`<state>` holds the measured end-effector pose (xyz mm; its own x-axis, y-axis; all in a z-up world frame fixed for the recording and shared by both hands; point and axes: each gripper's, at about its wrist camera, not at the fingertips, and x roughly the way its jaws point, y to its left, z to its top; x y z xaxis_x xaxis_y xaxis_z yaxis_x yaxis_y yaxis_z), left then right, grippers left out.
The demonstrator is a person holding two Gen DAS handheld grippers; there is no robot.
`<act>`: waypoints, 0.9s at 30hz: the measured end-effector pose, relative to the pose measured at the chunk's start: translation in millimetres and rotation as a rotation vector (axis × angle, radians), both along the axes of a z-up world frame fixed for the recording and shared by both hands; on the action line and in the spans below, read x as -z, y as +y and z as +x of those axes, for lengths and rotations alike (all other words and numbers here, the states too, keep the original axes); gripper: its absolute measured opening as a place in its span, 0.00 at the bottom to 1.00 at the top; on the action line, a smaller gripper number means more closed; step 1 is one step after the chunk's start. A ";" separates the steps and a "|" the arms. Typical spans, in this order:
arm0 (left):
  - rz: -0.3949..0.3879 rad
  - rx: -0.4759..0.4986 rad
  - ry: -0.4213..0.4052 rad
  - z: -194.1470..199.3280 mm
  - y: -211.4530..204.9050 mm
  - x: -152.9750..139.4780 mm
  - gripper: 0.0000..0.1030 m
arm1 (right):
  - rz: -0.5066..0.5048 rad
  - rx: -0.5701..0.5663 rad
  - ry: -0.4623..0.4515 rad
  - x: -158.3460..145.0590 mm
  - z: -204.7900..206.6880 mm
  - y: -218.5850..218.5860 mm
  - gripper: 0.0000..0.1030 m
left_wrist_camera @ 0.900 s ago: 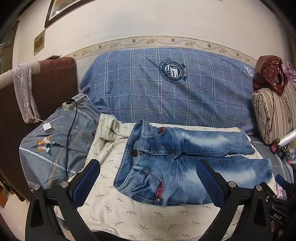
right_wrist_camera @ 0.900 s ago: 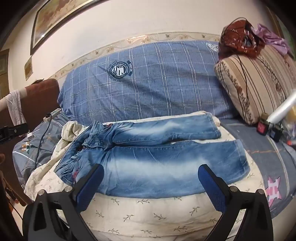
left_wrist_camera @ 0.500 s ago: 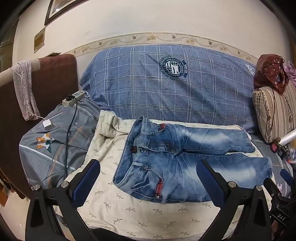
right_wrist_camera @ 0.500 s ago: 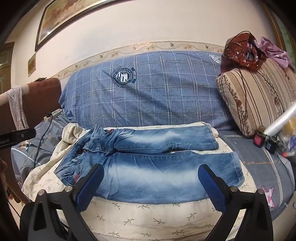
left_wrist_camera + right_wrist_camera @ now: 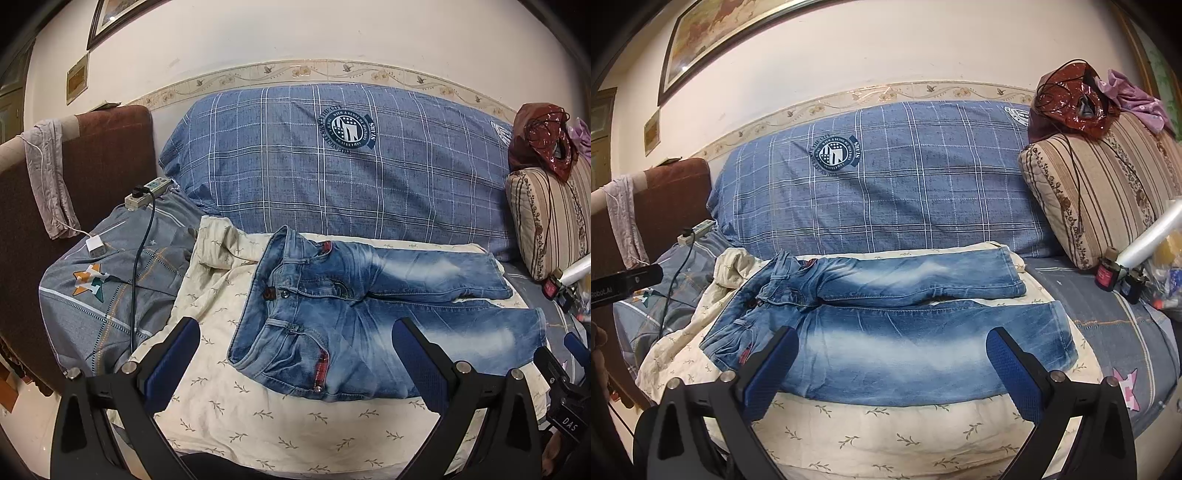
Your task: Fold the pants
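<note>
The pants (image 5: 369, 317) are blue denim, faded almost white along the legs, with red trim at the pockets. They lie on a cream sheet (image 5: 258, 413) printed with small olive leaf twigs. Far behind is a blue pillow (image 5: 332, 177) with white checks and a dark round emblem. At the right is a beige cushion (image 5: 1108, 192) with brown flower stripes. The gripper pads (image 5: 1012, 373) are dark blue.
</note>
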<state>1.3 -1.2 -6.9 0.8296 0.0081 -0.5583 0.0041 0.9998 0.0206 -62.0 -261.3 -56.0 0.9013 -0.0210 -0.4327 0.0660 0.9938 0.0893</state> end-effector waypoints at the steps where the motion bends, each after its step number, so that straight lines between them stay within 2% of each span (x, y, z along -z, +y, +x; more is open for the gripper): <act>1: 0.000 0.003 0.002 0.4 -0.6 0.3 1.00 | 0.000 0.001 0.000 -0.2 0.2 -0.6 1.00; 27: 0.011 0.001 0.004 1.9 2.1 1.8 1.00 | -0.004 0.024 -0.015 -2.4 -0.7 -7.9 1.00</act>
